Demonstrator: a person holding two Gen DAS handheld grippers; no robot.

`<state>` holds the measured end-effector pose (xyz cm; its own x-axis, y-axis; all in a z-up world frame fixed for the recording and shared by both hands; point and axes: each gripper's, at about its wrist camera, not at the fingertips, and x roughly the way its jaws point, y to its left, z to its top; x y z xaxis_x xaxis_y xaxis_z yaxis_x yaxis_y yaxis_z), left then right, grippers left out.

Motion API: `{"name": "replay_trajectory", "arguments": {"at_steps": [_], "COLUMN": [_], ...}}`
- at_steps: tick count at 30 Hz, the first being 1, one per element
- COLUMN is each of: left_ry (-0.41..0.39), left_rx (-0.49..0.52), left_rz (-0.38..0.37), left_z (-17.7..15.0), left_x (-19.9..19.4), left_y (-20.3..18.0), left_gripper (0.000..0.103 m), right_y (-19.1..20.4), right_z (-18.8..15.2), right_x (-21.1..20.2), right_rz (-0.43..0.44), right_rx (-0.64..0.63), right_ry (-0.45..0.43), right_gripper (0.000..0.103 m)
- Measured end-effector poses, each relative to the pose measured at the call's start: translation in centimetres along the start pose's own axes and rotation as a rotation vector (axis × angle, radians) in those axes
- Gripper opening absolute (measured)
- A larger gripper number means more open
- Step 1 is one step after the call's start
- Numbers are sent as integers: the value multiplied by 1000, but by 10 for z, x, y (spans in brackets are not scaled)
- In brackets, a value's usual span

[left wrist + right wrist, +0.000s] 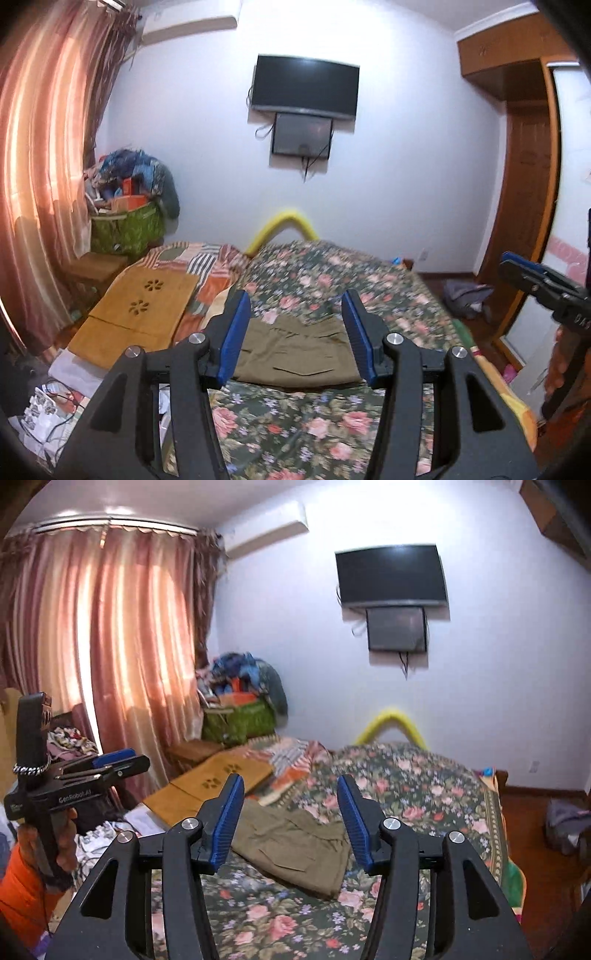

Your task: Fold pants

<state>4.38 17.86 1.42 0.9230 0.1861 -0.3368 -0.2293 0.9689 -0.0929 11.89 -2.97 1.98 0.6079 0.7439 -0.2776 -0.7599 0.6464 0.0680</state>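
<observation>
Pants (295, 350): one, folded; two tools apart.

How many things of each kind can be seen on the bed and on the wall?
Olive pants, folded on the floral bedspread: 1
Yellow wooden boards: 1
Screens on the wall, the TV and the smaller one: 2
Total: 4

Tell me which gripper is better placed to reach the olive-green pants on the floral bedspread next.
Left, marginally. The left gripper, open, frames the folded olive-green pants squarely, their near edge facing it. The right gripper, also open, sees them at an angle with a corner nearest. Both hover above the floral bedspread, touching nothing.
</observation>
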Motion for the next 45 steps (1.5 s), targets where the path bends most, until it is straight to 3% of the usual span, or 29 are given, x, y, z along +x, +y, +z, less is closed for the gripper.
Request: {"name": "replay_trajectory", "arguments": {"at_steps": [5,8,18,21,45], "left_ry": [-65,-108,-150,-151,-128], "left_rx": [-7,13,10,5,23], "left_rz": [-25,-9,21,16,21], "left_z": [-7,-12,-28,-32,-43], "left_x": [-47,-67,-96,-101,-92], "left_y": [-12,-19,-27,-29,-32], "left_gripper": [52,66,101,103,103], "right_y": [20,29,41,44,55], "right_z": [-9,-14,-23,-24,-30], "right_x": [-24,-31,-52,-56,-61], "right_rz": [-1,-5,-39,-56,-75], "right_rx": [-7,-9,27,19,-7], "right_ry": [-56,-74,-116,-131,-128], "right_gripper": [61,65,98,102,102]}}
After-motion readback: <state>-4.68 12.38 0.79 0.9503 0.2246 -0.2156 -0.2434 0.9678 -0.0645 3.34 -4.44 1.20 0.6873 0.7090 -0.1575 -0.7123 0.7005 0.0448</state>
